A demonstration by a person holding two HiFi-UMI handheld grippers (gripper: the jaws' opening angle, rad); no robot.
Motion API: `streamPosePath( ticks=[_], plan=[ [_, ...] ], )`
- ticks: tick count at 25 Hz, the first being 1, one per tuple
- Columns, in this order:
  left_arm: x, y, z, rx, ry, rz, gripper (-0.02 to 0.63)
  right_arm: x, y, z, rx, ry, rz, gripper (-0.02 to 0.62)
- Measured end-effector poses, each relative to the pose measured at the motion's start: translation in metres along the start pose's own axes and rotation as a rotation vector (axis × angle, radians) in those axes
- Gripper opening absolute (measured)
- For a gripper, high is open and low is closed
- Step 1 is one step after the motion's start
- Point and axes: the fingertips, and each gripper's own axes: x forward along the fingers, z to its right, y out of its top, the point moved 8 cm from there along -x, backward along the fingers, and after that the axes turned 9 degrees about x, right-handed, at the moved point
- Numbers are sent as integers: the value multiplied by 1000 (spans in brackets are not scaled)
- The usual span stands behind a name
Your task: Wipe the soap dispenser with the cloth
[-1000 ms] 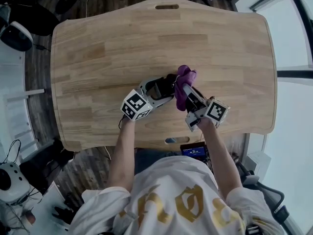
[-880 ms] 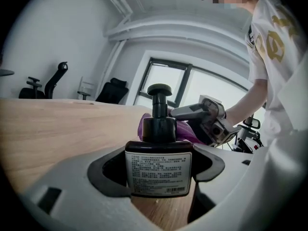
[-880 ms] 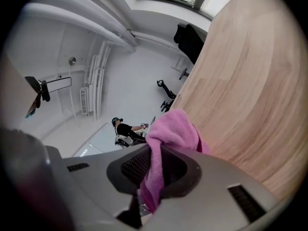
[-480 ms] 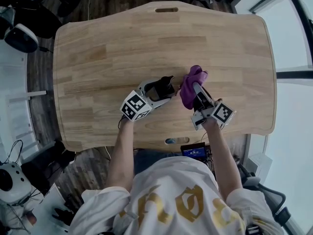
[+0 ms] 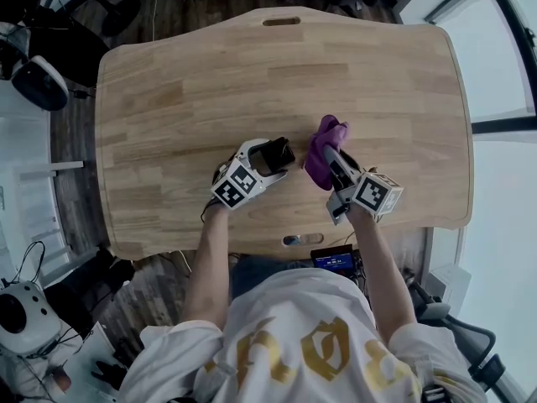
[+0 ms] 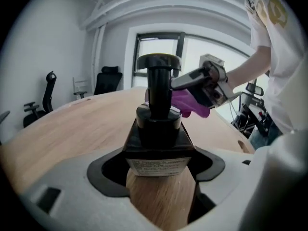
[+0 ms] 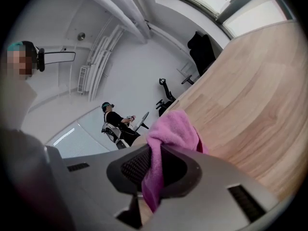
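Black soap dispenser (image 6: 156, 129) in L tool (image 6: 159, 170); purple cloth (image 7: 173, 129) in R tool (image 7: 154, 170).

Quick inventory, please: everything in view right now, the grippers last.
Black pump soap dispenser: one, black, between the jaws of the left gripper.
Purple terry cloth: one, purple, pinched in the jaws of the right gripper.
Light wooden table: one, light wood, under both grippers.
Black office chairs: at least two, black, beyond the table.
Left gripper: one, white, shut on the dispenser.
Right gripper: one, white, shut on the cloth.
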Motion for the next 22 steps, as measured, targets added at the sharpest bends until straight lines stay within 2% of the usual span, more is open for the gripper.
streamPosePath(
  ticks=[3,8,12,14,16,18,19,21,22],
  plan=[
    [6,-6,4,29,59,-107,351,-6,0,-2,-26,-30,11,44],
    [4,-5,9,30,158,-145,353,-18,3,-8,-60,-38,27,44],
    [-13,-9,18,-74,201,-123,351,-27,4,-21,-102,-1,31,44],
    [-26,-9,24,-91,222,-114,351,-31,7,-28,-133,10,32,46],
    [-40,-3,28,-125,254,-76,351,-37,10,-37,-151,25,36,44],
    [-56,8,31,-199,309,-11,339,-42,11,-48,-161,52,33,46],
    [-64,14,32,-234,351,23,288,-43,11,-55,-173,69,32,44],
    [-82,29,34,-288,462,100,115,-46,10,-70,-231,89,41,44],
    [-92,38,35,-311,526,145,66,-48,10,-78,-277,84,53,45]
  ],
)
